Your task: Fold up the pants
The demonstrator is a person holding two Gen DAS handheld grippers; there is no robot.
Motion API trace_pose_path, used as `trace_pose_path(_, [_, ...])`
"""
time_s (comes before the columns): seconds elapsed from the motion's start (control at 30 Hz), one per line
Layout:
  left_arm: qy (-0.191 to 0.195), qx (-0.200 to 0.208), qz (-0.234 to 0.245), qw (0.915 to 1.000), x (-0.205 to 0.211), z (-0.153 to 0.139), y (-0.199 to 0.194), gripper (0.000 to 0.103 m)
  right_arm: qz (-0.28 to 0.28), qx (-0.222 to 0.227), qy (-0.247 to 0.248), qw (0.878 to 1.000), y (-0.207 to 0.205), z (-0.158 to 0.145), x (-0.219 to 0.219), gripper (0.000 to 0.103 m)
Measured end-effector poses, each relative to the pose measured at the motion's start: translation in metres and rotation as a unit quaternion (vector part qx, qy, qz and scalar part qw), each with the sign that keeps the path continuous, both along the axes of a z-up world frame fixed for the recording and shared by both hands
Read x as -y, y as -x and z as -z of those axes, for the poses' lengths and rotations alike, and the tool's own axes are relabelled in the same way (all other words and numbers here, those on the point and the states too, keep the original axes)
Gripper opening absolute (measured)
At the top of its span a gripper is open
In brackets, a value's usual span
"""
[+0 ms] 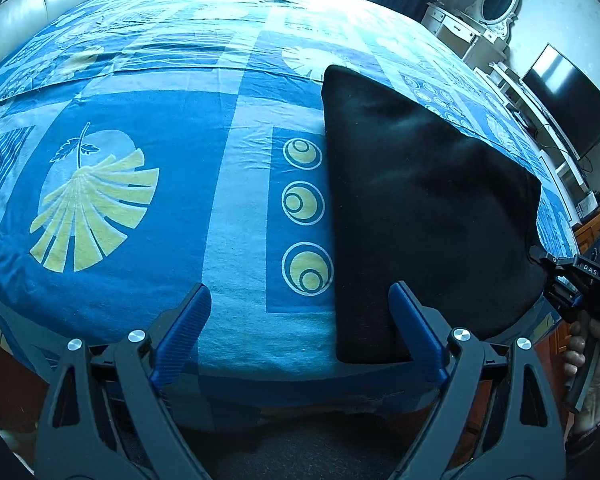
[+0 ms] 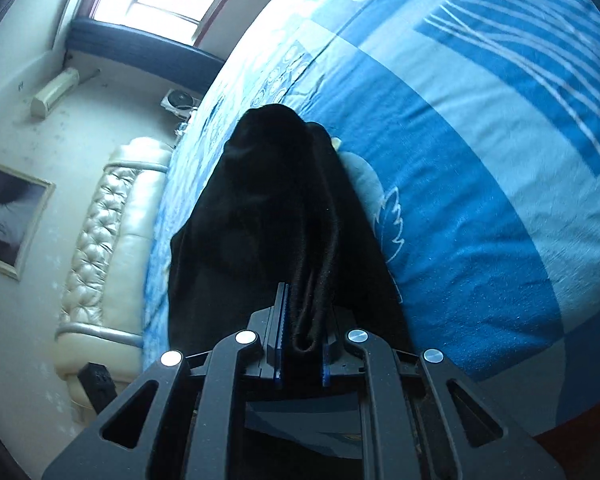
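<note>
Right wrist view: right gripper (image 2: 304, 328) is pinching a bunched edge of the black fabric pants (image 2: 272, 216), centre frame, on the blue patterned bedsheet (image 2: 480, 200). Left gripper (image 1: 300, 324) is waiting wide, empty. Step: gripping; next, probably carrying the edge across.

The black pants (image 1: 420, 200), of soft matt cloth with a faint nap, lie ahead of the left tongs (image 1: 300, 332); a thick rolled edge of them sits pinched in the right tongs (image 2: 304, 336). The blue, pale-blue and yellow printed bed sheet (image 1: 220, 208) beneath is matt woven cloth, slightly fuzzy and creased. Both tongs have matt black plastic arms, ribbed blue plastic pads (image 1: 180, 332) and shiny round metal pins (image 2: 247, 337). Left of the right tongs, the cream tufted headboard (image 2: 112, 216) looks like glossy leather with a silvery trim.
</note>
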State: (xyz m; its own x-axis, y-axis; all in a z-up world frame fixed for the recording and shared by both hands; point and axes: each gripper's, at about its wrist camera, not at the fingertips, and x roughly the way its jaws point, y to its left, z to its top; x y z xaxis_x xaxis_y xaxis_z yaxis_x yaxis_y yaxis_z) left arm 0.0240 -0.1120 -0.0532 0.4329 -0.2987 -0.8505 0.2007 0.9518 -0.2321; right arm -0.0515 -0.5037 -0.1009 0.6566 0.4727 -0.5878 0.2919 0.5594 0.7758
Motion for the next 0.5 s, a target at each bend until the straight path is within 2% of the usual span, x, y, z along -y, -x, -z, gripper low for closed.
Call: trace_pose_path(0.5, [-0.010, -0.001, 0.002, 1.0000, 0.003, 0.005, -0.001, 0.091, 0.007, 0.015, -0.036, 0.999, 0.016, 0.013, 0.018, 0.012])
